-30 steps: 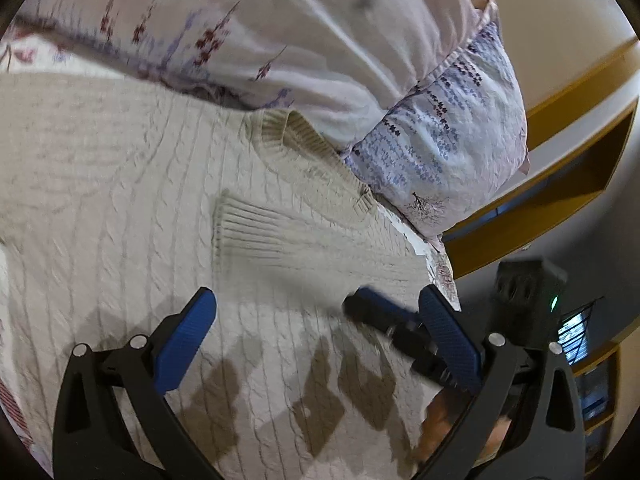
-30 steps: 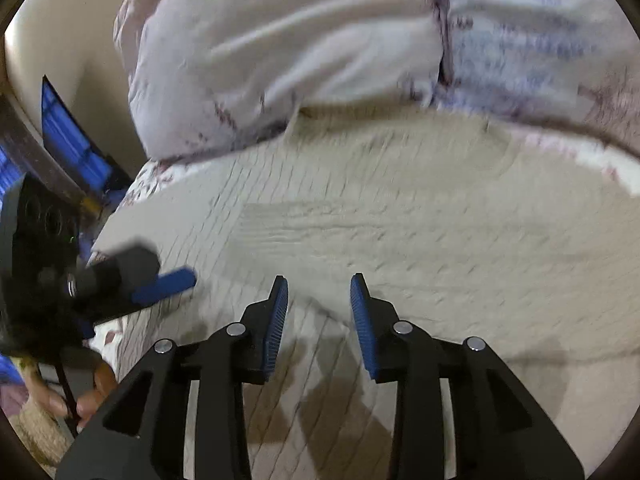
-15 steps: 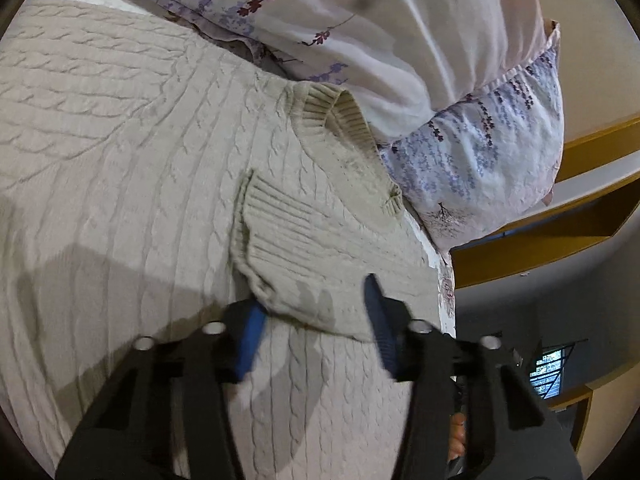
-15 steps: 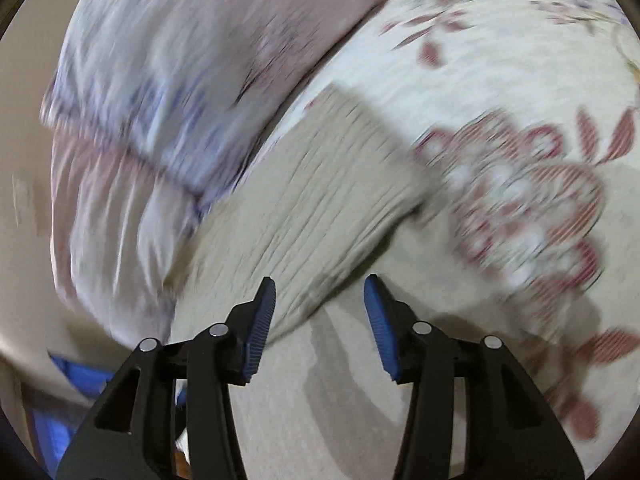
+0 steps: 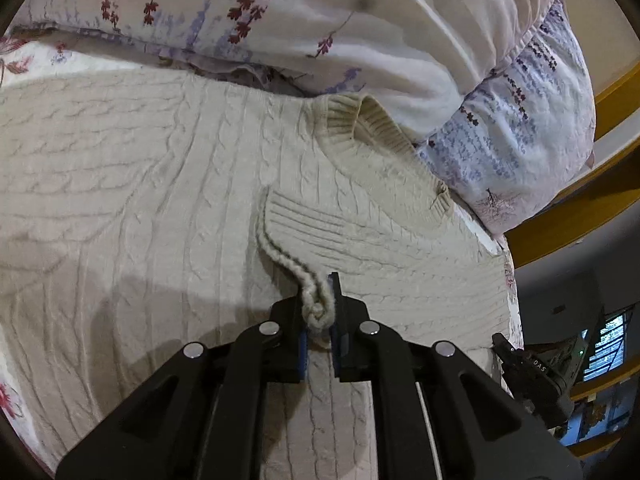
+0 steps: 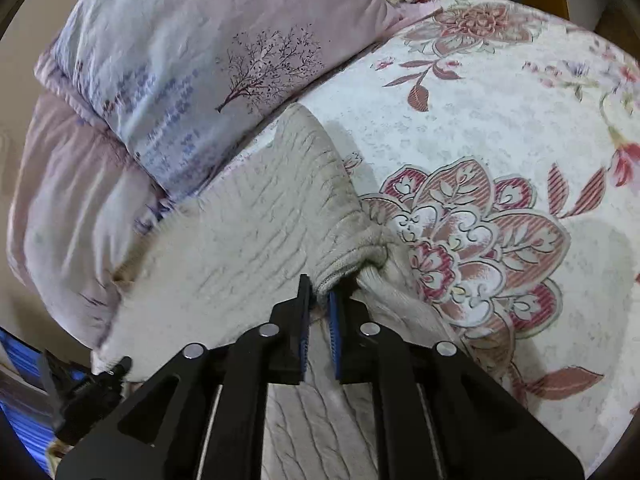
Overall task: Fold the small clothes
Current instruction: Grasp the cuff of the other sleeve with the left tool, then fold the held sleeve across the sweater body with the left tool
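A cream cable-knit sweater (image 5: 140,184) lies flat on the bed, its ribbed collar (image 5: 360,124) against the pillows. One sleeve is folded across the chest. My left gripper (image 5: 318,308) is shut on the ribbed cuff (image 5: 316,304) of that sleeve. In the right wrist view the sweater (image 6: 240,240) lies at the left, and my right gripper (image 6: 319,300) is shut on a bunched ribbed edge (image 6: 344,264) of it, at the side beside the floral sheet.
Floral pillows (image 5: 360,20) are stacked behind the sweater and show in the right wrist view (image 6: 192,60). A flowered bedsheet (image 6: 500,200) spreads to the right. A wooden bed frame (image 5: 580,208) and the bed's edge are at the far right.
Both grippers went from open to shut. The left closed on the sleeve cuff; the right swung to the sweater's far side and closed on its edge.
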### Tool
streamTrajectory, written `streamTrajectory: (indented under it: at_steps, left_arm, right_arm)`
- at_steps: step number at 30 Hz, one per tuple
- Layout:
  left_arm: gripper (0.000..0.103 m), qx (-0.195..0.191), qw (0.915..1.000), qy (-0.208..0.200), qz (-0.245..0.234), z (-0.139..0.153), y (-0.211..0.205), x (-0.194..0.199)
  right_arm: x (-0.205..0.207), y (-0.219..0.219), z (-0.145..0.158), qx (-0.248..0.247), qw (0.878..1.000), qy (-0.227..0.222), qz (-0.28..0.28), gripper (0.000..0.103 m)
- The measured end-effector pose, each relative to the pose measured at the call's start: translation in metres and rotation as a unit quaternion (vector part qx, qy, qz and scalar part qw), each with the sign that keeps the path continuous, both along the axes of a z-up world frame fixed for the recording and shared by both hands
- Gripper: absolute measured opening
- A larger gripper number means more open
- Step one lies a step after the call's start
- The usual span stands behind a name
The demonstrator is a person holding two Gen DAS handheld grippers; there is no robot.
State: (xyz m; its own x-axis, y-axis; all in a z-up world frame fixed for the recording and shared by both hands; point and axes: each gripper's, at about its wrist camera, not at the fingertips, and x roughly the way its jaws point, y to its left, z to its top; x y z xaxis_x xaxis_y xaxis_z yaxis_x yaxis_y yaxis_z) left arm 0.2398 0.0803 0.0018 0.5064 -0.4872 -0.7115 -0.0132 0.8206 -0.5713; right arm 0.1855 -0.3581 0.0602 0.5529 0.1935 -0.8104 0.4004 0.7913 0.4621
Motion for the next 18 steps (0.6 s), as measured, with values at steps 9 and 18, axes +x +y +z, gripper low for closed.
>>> streamTrajectory:
  at_steps: [9,18]
  left_arm:
    - [0.063,0.0,0.9986,-0.051,0.012,0.032,0.045,-0.039]
    - [0.063,-0.004,0.9891,-0.046,0.14,0.037,0.158,-0.093]
  right_arm:
    - [0.003,0.06,0.051,-0.074,0.993,-0.04,0.087,0.039]
    - [0.052,0.164,0.024,-0.104,0.963,-0.005,0.248,0.039]
